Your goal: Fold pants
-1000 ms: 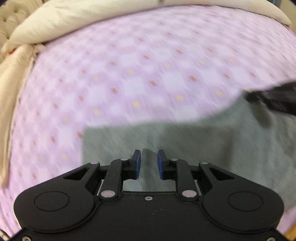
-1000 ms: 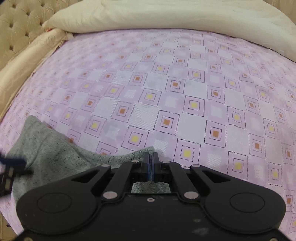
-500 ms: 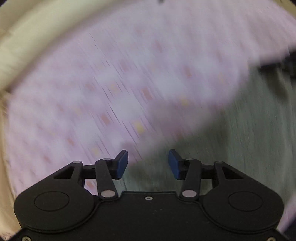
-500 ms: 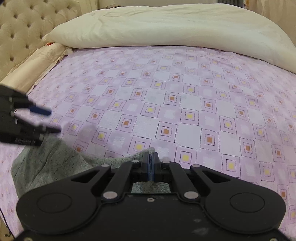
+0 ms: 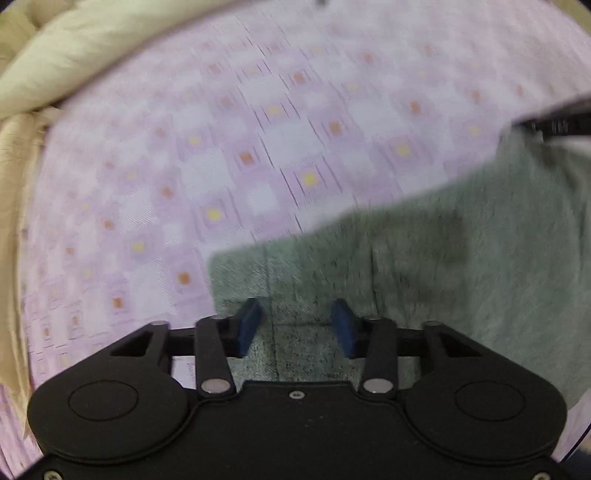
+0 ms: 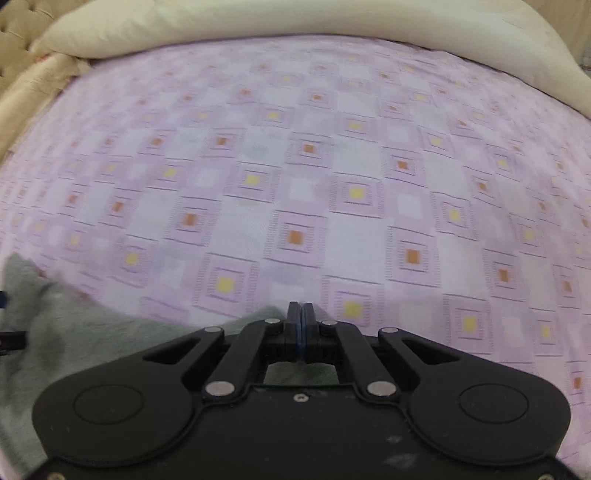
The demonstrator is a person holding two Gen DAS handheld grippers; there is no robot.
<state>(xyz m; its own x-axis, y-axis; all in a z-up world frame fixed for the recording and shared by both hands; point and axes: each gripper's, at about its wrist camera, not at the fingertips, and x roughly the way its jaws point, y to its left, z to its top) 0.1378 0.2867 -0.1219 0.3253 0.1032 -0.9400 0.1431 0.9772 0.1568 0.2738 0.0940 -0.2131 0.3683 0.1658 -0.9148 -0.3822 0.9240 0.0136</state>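
Observation:
The grey pants (image 5: 461,258) lie on the purple patterned bed sheet (image 5: 258,147). My left gripper (image 5: 297,326) is open, its blue pads just above the pants near their left corner, holding nothing. My right gripper (image 6: 300,325) is shut on an edge of the pants (image 6: 92,343), which spread to its lower left. The right gripper (image 5: 554,123) also shows at the far right of the left wrist view, holding the cloth's upper corner. The left wrist view is blurred.
A cream duvet (image 6: 295,22) lies rolled along the far side of the bed and also shows in the left wrist view (image 5: 74,55). A tufted beige headboard (image 6: 14,22) stands at the far left. Bare sheet (image 6: 332,184) stretches ahead of the right gripper.
My left gripper opened wider and swung over the pants' left corner. The right gripper stayed shut on the cloth edge and dropped a little lower over the sheet.

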